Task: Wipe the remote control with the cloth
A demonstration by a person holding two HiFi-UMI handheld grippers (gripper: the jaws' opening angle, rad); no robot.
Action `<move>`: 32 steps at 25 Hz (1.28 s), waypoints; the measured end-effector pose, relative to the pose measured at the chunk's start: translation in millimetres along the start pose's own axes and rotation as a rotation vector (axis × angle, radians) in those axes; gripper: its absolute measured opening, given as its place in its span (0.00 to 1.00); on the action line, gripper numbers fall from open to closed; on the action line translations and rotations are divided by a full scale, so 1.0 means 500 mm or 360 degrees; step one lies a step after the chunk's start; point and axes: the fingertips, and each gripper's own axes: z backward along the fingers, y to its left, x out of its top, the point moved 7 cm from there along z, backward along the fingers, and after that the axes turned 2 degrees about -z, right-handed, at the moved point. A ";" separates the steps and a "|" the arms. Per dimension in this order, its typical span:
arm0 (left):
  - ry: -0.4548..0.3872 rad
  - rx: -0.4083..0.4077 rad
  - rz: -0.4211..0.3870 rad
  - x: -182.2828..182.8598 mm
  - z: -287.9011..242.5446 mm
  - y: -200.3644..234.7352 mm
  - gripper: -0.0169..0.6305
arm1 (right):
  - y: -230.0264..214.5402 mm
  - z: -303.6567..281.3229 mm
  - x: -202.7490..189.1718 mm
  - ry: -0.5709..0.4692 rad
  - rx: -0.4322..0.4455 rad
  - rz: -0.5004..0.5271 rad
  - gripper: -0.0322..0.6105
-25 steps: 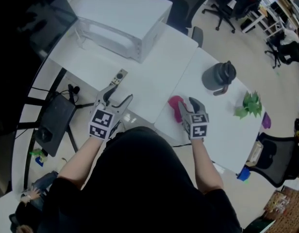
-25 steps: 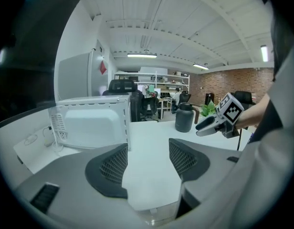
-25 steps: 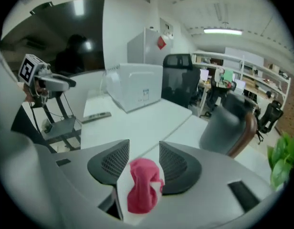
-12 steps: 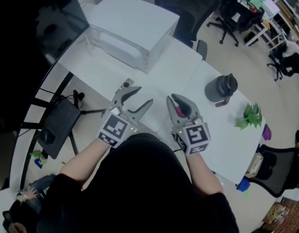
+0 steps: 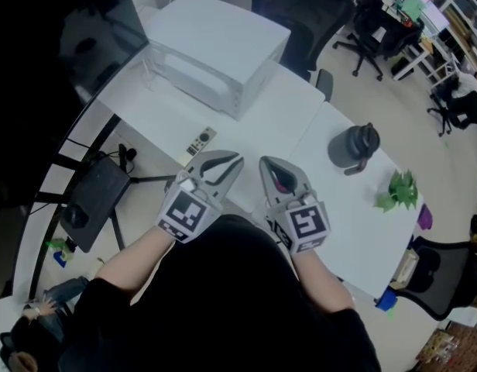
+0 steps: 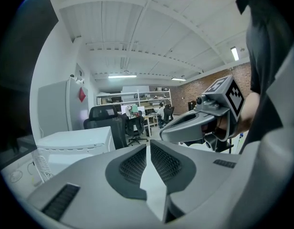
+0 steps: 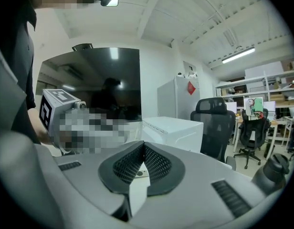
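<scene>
Two claws, both empty: the left claw (image 5: 237,160) has just been closing on nothing, and the right claw (image 5: 264,163) is closed too. The remote control (image 5: 197,142) lies just beyond the left claw, the cloth (image 5: 283,181) beneath the right. Descending closed could shove either along the desk (image 5: 262,118).

The white counter (image 5: 289,108) carries a white box (image 5: 215,45) far left, a remote control (image 5: 198,144) nearer, and a dark jug (image 5: 353,147) and green leaves (image 5: 401,188) right.

Left gripper (image 5: 237,160) points toward 1 o'clock, right gripper (image 5: 264,162) toward 11 o'clock. Both pairs of fingers have just closed, empty.
</scene>
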 end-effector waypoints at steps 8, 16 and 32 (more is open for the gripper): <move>-0.0011 -0.0012 -0.0016 0.003 0.006 -0.010 0.03 | 0.014 -0.002 -0.005 0.0011 0.0045 -0.0015 0.06; -0.0005 -0.0011 -0.0014 0.001 0.008 -0.011 0.03 | 0.021 -0.004 -0.005 0.0056 0.0053 -0.0018 0.06; 0.0008 0.0006 -0.0006 -0.001 0.003 -0.009 0.03 | 0.017 -0.008 -0.008 0.0036 0.0076 0.0010 0.06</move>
